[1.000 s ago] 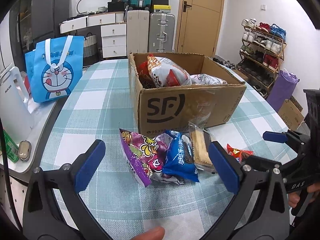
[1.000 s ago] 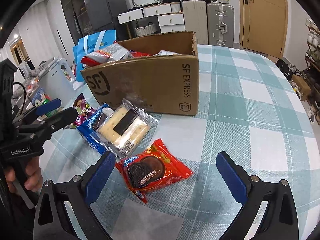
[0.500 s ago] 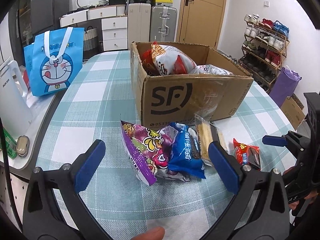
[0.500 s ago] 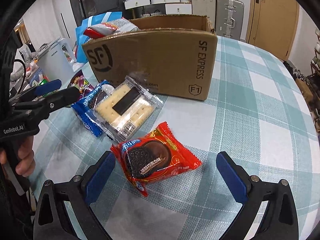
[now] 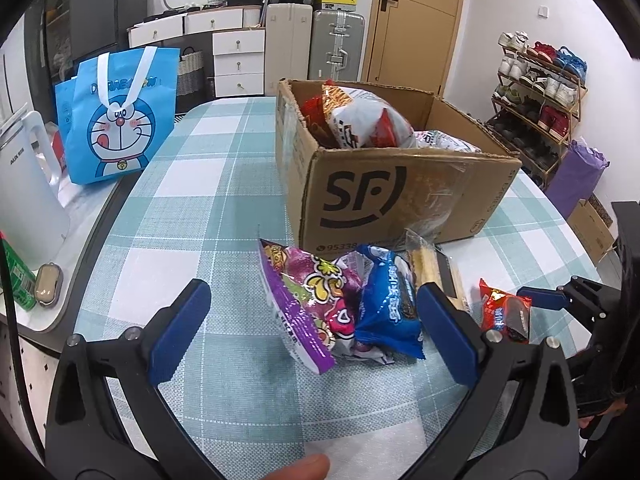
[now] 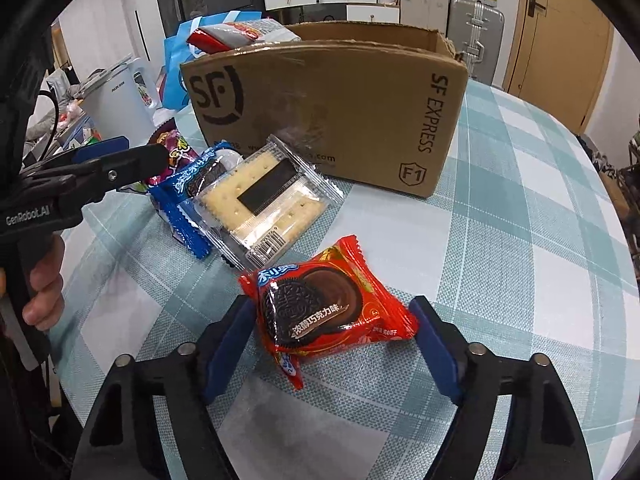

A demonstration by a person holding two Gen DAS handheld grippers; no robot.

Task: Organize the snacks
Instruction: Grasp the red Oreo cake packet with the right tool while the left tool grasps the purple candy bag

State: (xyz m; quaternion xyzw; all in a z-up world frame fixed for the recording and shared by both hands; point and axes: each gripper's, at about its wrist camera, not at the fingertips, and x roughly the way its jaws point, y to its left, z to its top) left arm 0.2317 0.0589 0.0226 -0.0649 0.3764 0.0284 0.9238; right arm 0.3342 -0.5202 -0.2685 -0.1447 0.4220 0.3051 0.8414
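A cardboard box [image 6: 328, 112] of snacks stands beyond both grippers. The left gripper [image 5: 316, 336] is spread wide, with a purple packet [image 5: 308, 304] between its fingers. The right gripper [image 6: 332, 352] brackets a red cookie packet [image 6: 324, 308], its blue pads just beside the wrapper's edges.

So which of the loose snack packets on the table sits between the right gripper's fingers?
The red chocolate-cookie packet, apart from the rest; the purple, blue and clear cracker packets lie together by the cardboard box.
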